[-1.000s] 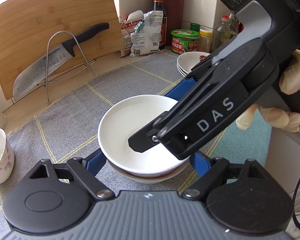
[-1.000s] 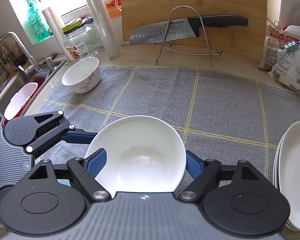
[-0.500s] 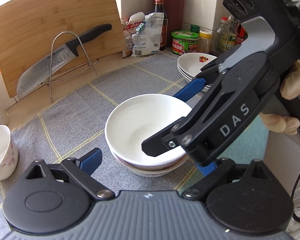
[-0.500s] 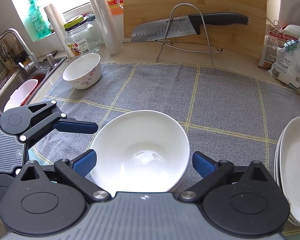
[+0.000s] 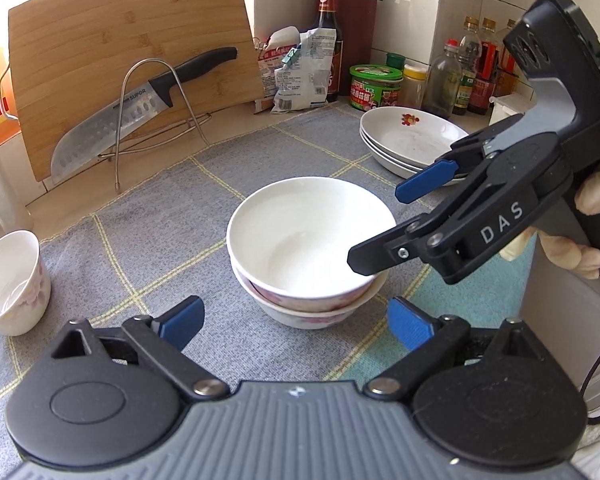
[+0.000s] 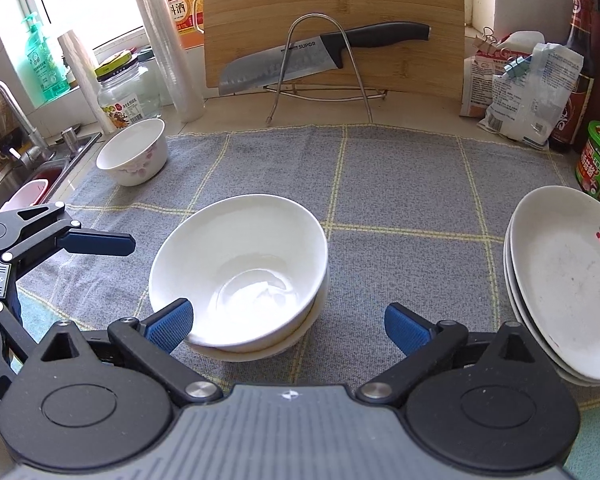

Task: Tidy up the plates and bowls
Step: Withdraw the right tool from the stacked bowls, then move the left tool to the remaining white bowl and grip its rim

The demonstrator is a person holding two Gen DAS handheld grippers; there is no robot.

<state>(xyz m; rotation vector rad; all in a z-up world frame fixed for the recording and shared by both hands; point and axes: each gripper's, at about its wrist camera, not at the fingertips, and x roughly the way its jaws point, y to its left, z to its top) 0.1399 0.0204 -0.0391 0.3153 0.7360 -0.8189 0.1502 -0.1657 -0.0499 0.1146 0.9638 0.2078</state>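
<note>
- Bowls nested in a stack of two on cloth.
- Left gripper and right gripper: fingers released, just spread, near the stack.
- Plates stacked right.

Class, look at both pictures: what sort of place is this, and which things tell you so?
Most likely a home kitchen counter: a sink tap, a knife on a rack against a cutting board, and sauce bottles.

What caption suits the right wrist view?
Open right tool behind two nested bowls on a grey cloth, plates stacked at right.
</note>
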